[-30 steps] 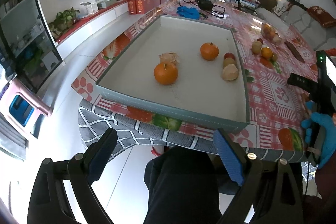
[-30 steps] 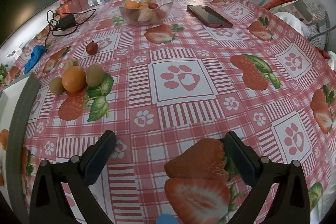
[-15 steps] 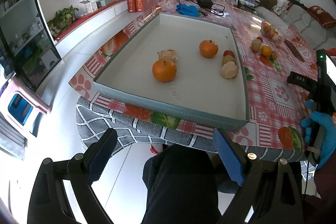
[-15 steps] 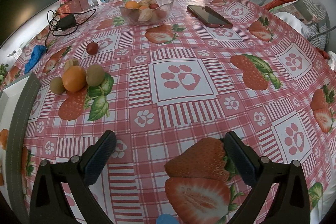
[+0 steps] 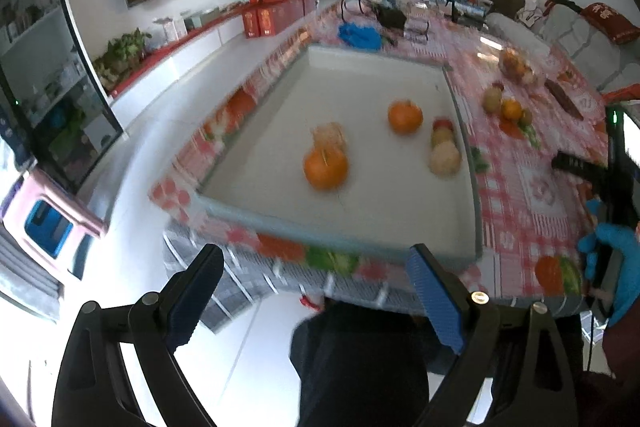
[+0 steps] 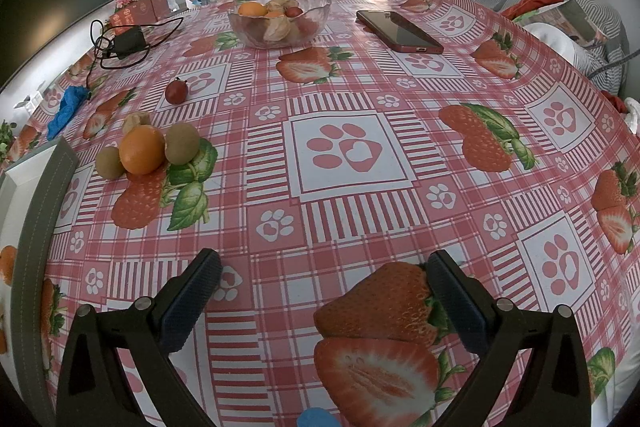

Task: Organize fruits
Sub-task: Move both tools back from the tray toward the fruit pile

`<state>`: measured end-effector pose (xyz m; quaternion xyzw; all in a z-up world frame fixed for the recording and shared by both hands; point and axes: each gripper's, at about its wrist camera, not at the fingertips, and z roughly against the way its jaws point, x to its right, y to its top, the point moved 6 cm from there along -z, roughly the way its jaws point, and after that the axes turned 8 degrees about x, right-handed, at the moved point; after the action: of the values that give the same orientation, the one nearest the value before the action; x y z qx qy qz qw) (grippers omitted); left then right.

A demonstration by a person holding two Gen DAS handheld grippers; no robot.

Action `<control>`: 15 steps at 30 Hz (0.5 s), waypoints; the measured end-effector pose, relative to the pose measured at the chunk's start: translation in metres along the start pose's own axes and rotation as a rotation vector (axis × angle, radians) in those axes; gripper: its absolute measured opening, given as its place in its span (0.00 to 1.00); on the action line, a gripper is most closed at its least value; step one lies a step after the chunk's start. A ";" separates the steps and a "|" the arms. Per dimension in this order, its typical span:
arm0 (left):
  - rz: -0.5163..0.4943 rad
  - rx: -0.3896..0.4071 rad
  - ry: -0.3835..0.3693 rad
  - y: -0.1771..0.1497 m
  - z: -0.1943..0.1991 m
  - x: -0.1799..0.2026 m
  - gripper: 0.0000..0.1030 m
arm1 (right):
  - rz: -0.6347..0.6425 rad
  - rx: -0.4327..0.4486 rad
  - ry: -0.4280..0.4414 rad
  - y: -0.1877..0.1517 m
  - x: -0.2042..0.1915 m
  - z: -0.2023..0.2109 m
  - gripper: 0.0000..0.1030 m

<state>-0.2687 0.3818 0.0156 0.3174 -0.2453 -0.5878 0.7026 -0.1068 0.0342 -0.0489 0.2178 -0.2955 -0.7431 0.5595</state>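
Biggest risk I see here: the left claw [image 5: 316,291] hangs off the near edge of the surface [image 6: 360,99], jaws spread wide with nothing between them, and the left view is smeared with blur. Going for fruit from out there could clip the tray [image 5: 340,233] rim and shove it, sending the round stuff inside rolling. The loose pile by the right claw [image 6: 324,295] could scatter too if one piece gets nudged, since they lean on each other.

Right claw is also released, empty, just above the checkered cloth.

Fruit is in three spots. In the tray: two oranges, the nearer orange [image 5: 325,166] just in front of a papery husked thing, plus a small row of pale and reddish pieces by the right wall. On the cloth: a small orange [image 6: 142,150] touching two kiwis [image 6: 182,143], with a red one [image 6: 176,91] apart. More sits in the glass bowl [image 6: 279,19] further back.
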 end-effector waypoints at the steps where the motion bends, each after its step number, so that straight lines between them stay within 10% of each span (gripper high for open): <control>1: 0.004 0.013 -0.005 0.009 0.002 -0.004 0.92 | 0.000 0.000 0.000 0.000 0.000 0.000 1.00; 10: 0.061 0.230 0.023 0.151 0.028 -0.050 0.92 | 0.009 -0.008 0.008 0.000 -0.001 0.000 1.00; 15: -0.056 0.241 -0.028 0.203 0.021 -0.010 0.92 | 0.089 -0.082 0.084 0.005 -0.003 -0.004 1.00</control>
<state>-0.1502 0.4105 0.1791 0.3981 -0.3150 -0.5778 0.6391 -0.0994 0.0350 -0.0485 0.2122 -0.2505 -0.7194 0.6121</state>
